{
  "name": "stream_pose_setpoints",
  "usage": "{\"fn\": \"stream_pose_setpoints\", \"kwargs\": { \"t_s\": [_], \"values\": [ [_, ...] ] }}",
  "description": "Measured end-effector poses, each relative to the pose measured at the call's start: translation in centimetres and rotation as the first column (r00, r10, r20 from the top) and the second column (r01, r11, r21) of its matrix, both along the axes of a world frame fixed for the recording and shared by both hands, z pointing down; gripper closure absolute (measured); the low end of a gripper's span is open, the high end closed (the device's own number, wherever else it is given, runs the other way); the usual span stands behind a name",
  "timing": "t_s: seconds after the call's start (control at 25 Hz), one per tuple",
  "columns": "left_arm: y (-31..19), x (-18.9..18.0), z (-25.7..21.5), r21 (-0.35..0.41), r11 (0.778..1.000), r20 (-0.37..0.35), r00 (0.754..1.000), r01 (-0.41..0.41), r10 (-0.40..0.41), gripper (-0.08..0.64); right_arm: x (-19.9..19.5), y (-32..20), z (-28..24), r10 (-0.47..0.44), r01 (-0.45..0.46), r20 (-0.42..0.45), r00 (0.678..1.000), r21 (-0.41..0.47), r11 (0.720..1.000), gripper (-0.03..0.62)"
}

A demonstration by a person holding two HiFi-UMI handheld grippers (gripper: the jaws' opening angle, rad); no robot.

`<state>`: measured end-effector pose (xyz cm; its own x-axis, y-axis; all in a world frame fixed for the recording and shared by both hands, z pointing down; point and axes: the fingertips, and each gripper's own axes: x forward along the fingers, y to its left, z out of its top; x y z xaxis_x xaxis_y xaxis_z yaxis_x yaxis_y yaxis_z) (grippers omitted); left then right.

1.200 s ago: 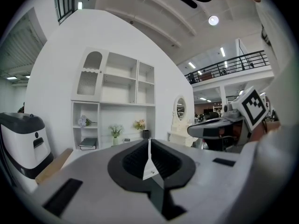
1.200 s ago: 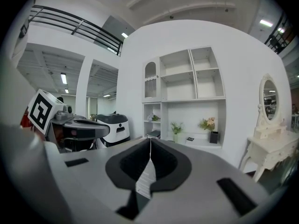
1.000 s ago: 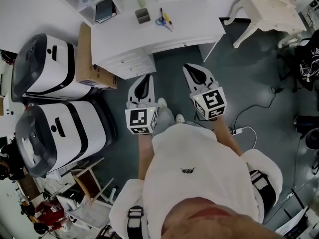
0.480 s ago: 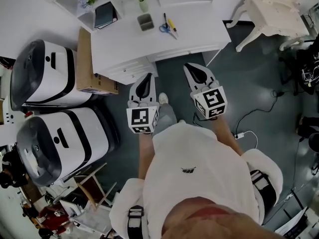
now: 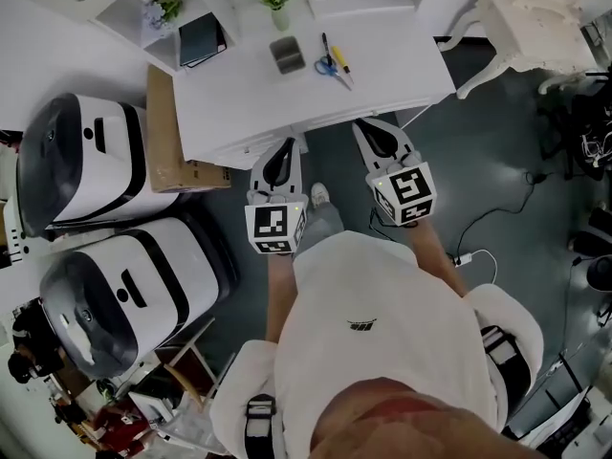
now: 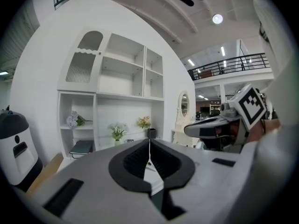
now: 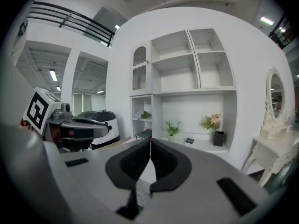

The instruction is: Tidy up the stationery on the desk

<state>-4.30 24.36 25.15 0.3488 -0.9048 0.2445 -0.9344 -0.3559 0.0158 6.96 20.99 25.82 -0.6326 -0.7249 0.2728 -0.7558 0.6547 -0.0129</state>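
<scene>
Both hand-held grippers, left (image 5: pixel 284 149) and right (image 5: pixel 375 132), are fully closed and empty, just short of the surface's (image 5: pixel 392 60) near edge. Mid-surface lie one pair of scissors (image 5: pixel 328 66), one black pen (image 5: pixel 325 43), one yellow pen (image 5: pixel 338 58) and one grey cup (image 5: pixel 287 54). Bare surface runs along the near edge.

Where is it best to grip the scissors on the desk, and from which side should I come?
Probably grip the scissors across the blades, just past the blue handles, from above: they lie flat on the desk, so only their narrow sides can be pinched. The right gripper is nearer; mind the yellow pen beside them.
</scene>
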Motion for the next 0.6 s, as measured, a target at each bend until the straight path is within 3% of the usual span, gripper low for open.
{"fn": "stream_pose_setpoints", "kwargs": {
  "t_s": [0.6],
  "values": [
    [-10.7, -5.7, 1.5, -0.034, 0.995, -0.010, 0.995, -0.097, 0.096, 0.560, -5.1, -9.8, 1.8, 0.069, -0.071, -0.050, 0.996, -0.035, 0.997, 0.595]
  ]
}}
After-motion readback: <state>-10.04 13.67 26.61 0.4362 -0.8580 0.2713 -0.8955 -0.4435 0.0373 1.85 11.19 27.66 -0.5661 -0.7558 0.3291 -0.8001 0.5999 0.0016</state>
